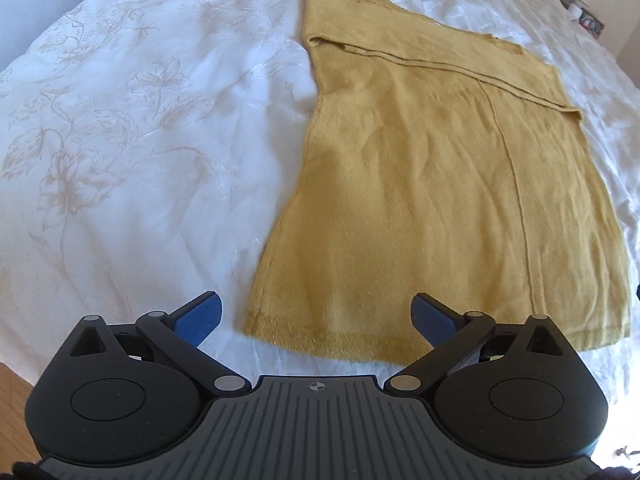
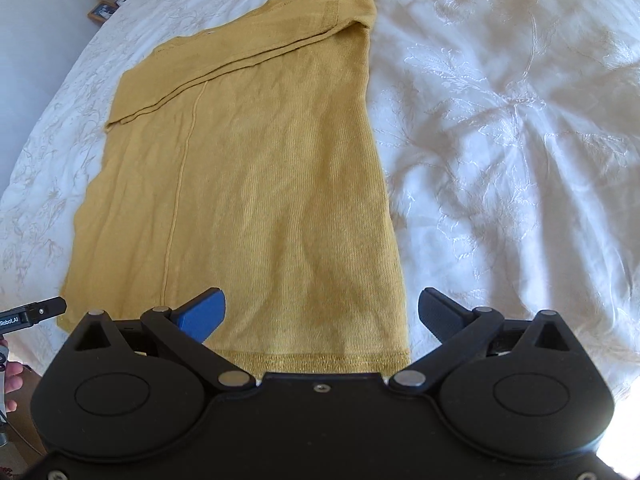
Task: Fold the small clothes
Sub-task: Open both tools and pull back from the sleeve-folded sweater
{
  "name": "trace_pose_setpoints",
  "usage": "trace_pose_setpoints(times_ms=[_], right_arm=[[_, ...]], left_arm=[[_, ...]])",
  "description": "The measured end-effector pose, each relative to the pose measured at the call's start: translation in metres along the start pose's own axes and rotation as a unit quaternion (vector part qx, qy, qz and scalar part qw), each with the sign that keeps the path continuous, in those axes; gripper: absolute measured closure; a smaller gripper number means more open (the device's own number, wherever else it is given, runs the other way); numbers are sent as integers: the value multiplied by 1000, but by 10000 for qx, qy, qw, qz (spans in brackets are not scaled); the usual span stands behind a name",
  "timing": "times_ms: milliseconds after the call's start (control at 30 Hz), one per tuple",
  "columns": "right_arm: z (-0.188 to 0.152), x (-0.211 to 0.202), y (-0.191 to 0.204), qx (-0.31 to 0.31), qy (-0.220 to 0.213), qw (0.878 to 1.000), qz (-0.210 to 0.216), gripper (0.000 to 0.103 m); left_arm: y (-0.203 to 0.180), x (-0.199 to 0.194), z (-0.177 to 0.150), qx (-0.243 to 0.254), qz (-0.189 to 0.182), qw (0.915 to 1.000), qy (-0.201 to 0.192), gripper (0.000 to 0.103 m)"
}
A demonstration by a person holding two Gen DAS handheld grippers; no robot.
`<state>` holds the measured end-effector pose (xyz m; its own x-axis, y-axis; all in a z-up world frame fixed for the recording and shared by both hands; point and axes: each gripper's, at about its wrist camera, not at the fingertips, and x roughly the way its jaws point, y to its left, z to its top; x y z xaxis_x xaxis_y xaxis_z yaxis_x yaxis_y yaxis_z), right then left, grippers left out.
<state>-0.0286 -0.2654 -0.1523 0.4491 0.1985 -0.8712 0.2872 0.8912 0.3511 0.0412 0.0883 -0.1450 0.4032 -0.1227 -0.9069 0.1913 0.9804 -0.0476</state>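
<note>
Mustard knit top [image 1: 432, 184], sleeves folded across the upper part, flat on white embroidered bedspread [image 1: 132, 128]. Left gripper [image 1: 318, 320] spread wide above hem's left corner; right gripper [image 2: 322, 314] spread wide above hem's right corner, gripping nothing.

"RoboLAI" in white on the left gripper [image 2: 30, 314], first letters cut off

Broad open stretches of the white bedspread [image 1: 120, 140] are left on either side of the mustard sweater [image 1: 440, 180], which lies flat. Its near hem is faced by both spread grippers, left [image 1: 316, 320] and right [image 2: 322, 314], with nothing between. Small bedside items [image 2: 112, 0] (blurred) are kept to the far corner.
</note>
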Motion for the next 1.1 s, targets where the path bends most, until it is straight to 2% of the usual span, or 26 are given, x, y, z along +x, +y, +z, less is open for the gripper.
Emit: trace_pose_setpoints(times_ms=[100, 200, 433, 733, 933, 1100], right_arm=[[-18, -5, -3, 87, -54, 9999, 139, 1], [-31, -8, -6, 172, -80, 9994, 297, 1], [-47, -16, -10, 142, -233, 9984, 497, 1], [-46, -19, -23, 290, -425, 9971, 562, 1], [-37, -6, -29, 375, -302, 9976, 507, 1], [-29, 6, -26, 337, -158, 9982, 479, 1]], left_arm=[[-9, -11, -19, 185, 57, 9997, -117, 0], [-13, -21, -34, 159, 82, 9996, -234, 0], [-16, -33, -55, 206, 171, 9988, -404, 0], [-9, -25, -45, 336, 274, 9981, -443, 0], [-4, -14, -30, 453, 300, 9971, -528, 0], [-6, 0, -16, 589, 215, 9970, -446, 0]])
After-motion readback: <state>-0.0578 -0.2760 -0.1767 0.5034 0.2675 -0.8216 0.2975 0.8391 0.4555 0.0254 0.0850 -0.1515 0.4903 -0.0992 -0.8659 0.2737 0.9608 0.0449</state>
